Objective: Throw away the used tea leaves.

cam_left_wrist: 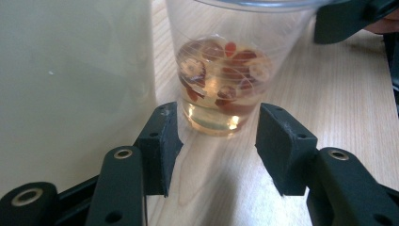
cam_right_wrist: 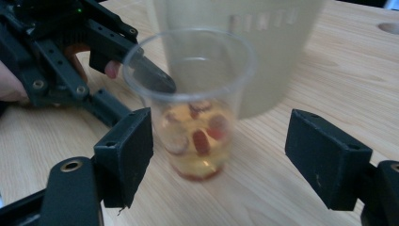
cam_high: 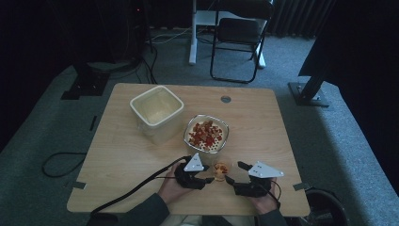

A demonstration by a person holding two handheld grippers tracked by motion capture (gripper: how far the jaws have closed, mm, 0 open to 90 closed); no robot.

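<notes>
Both grippers, left gripper [cam_high: 207, 179] and right gripper [cam_high: 232, 173], stand open, holding nothing, flanking the part-filled cup [cam_high: 220, 170]; bowl [cam_high: 190, 127] remains full.

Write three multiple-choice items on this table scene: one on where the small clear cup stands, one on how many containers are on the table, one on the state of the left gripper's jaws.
1. Where does the clear plastic cup stand?
A. Between the two grippers, near the table's front edge
B. Inside the cream square tub
C. On the chair

2. How many containers are on the wooden table?
A. One
B. Three
C. Five

3. How do the left gripper jaws stand?
A. Clamped on the cup
B. Shut on nothing
C. Open, short of the cup

Answers:
1. A, the high view shows it between the left gripper and the right gripper.
2. B, the cream square tub, the bowl of red pieces and the cup.
3. C, the left gripper view shows a gap beside each pad.
</notes>
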